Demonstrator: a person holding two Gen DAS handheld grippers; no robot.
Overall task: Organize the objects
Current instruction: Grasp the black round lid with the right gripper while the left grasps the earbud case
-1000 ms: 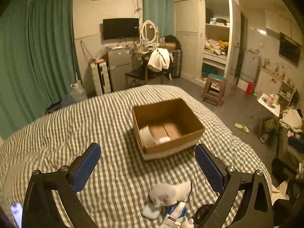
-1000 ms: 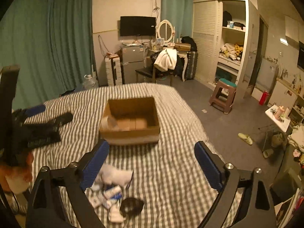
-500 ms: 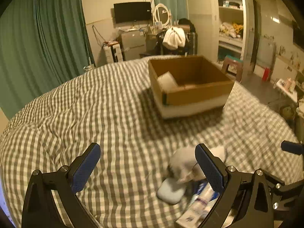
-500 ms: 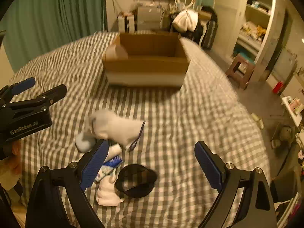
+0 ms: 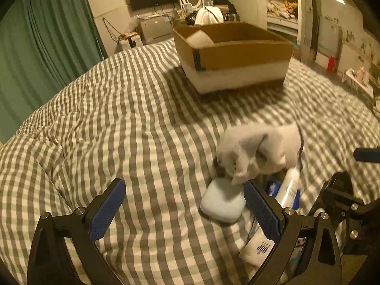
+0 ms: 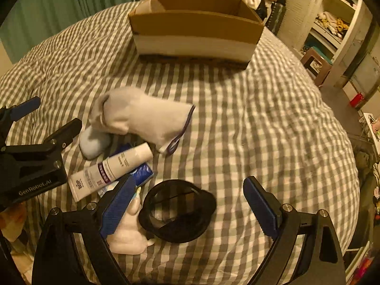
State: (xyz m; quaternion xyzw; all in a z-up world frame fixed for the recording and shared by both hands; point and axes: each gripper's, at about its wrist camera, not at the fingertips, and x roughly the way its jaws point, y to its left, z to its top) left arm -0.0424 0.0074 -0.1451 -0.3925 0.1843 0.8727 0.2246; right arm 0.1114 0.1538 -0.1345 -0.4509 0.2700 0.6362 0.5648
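Both grippers have dropped closer to the checked bedspread (image 6: 273, 109) since a second ago, and the pile of small things now fills the lower part of each view instead of sitting tiny at the bottom edge.

Right gripper (image 6: 186, 204): its blue-padded tongs are spread wide, holding nothing. Between them, nearest the camera, lies a black round lidded container (image 6: 178, 210). At about 8 o'clock from it a white figurine (image 6: 129, 234) lies touching the left pad. Further out, at 10 o'clock, a white tube (image 6: 111, 169) lies slanted across a blue packet (image 6: 143, 173). Beyond the tube a pale blue case (image 6: 93, 143) sits partly under a white sock with a purple cuff (image 6: 142, 116). At 12 o'clock, well apart from the pile, stands the cardboard box (image 6: 197, 27), open at the top.

Left gripper (image 5: 181, 210): its tongs are likewise spread apart and empty. The pale blue case (image 5: 222, 201) lies just inside its right pad, at 1 o'clock. The sock (image 5: 256, 149) overlaps the case's far edge, and the tube (image 5: 288, 186) shows behind the right pad. The box (image 5: 237, 58) stands far off at 12 o'clock with a white rounded thing (image 5: 199, 39) in its left corner.
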